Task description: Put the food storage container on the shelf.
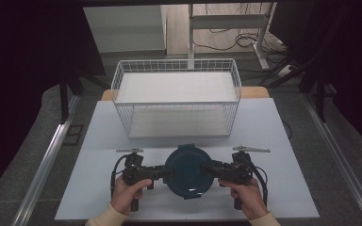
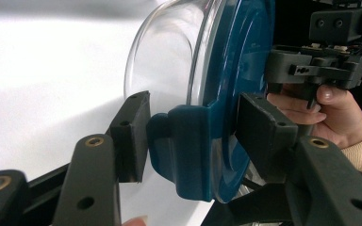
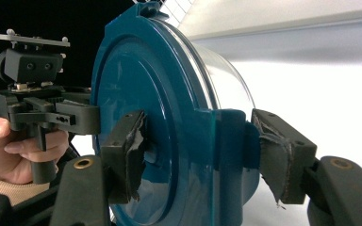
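Note:
A round clear-glass container with a dark blue lid (image 1: 187,172) is near the front of the white table, between both grippers. My left gripper (image 1: 168,172) comes in from the left. Its jaws straddle the lid's edge (image 2: 193,136), one pad against the blue side latch (image 2: 184,150) and the other on the lid's top face. My right gripper (image 1: 207,168) holds the opposite edge (image 3: 200,150) the same way, with worn pads pressing the lid and its latch (image 3: 231,141). I cannot tell whether the container rests on the table or is lifted.
A white wire basket (image 1: 122,75) with two shelves stands behind the container, mid-table. The white table top (image 1: 273,136) has bare room left and right. Dark floor, metal rails and table legs surround it. A hand holds each gripper at the front edge.

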{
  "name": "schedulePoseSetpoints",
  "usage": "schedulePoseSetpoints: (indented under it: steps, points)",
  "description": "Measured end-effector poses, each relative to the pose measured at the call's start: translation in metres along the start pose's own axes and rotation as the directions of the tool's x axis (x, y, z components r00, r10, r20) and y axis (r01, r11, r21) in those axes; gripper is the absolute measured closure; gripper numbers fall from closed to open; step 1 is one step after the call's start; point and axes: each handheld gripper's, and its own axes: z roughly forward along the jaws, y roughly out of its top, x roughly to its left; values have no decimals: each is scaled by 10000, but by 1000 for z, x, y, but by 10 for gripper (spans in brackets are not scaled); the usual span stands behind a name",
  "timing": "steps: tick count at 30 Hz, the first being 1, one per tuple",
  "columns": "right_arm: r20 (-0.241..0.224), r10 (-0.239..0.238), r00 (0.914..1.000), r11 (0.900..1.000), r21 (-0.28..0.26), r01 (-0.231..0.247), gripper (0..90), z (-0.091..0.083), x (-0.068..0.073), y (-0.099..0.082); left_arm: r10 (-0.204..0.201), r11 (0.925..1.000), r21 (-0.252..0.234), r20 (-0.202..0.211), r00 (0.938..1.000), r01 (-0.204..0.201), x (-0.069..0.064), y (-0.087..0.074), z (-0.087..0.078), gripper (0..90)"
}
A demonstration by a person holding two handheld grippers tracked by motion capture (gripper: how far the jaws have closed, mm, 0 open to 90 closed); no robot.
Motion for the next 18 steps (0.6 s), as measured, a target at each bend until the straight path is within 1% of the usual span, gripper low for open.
schedulePoseSetpoints:
  steps: [1, 2, 3, 4, 6, 7, 8, 9, 10, 11, 13, 14, 15, 18]
  points:
    - [-26, -82, 10000, 10000, -44, 82, 381, -1, 2, 4, 133, 9999, -3, 15, 9999, -133, -1, 5, -3, 471]
    - [-23, -105, 9999, 9999, -86, 104, 381, -1, 4, 6, 166, 9999, -9, -1, 9999, -166, -2, 7, -4, 471]
    - [-8, -133, 9999, 9998, -130, 133, 381, -1, 5, 8, 166, 9999, -9, -1, 9999, -166, -2, 7, -4, 471]
    - [-23, -130, 9999, 9998, -142, 130, 381, -1, 6, 11, 195, 9998, 14, -21, 9998, -195, -3, 12, -6, 471]
    - [-24, -164, 9999, 9997, -182, 164, 381, 0, 7, 13, 186, 9998, 11, -31, 9998, -186, -4, 14, -7, 470]
    - [-36, -197, 9998, 9995, -258, 196, 381, 0, 9, 18, 209, 9998, 6, -110, 9997, -209, -6, 17, -9, 468]
    - [-31, -254, 9997, 9992, -306, 253, 381, 1, 10, 20, 209, 9998, 6, -110, 9997, -209, -6, 17, -9, 466]
    - [-44, -279, 9996, 9991, -335, 277, 381, 1, 11, 23, 285, 9996, -70, -142, 9995, -286, -8, 20, -12, 466]
    - [-44, -279, 9996, 9991, -335, 277, 381, 1, 11, 23, 285, 9996, -70, -142, 9995, -286, -8, 20, -12, 467]
    - [-93, -367, 9993, 9987, -360, 363, 382, 1, 14, 27, 297, 9994, -145, -127, 9995, -299, -9, 22, -14, 468]
    - [-130, -394, 9991, 9986, -371, 388, 383, 0, 17, 32, 323, 9988, -353, -69, 9995, -325, -11, 27, -19, 472]
    - [-130, -394, 9991, 9986, -371, 388, 383, 0, 17, 32, 323, 9988, -353, -69, 9995, -325, -11, 27, -19, 475]
    - [-197, -447, 9988, 9982, -405, 438, 383, 0, 19, 37, 423, 9979, -480, -58, 9991, -426, -13, 33, -23, 477]
    - [-244, -515, 9984, 9975, -498, 502, 383, -2, 23, 44, 599, 9968, -528, -55, 9982, -601, -16, 42, -28, 479]
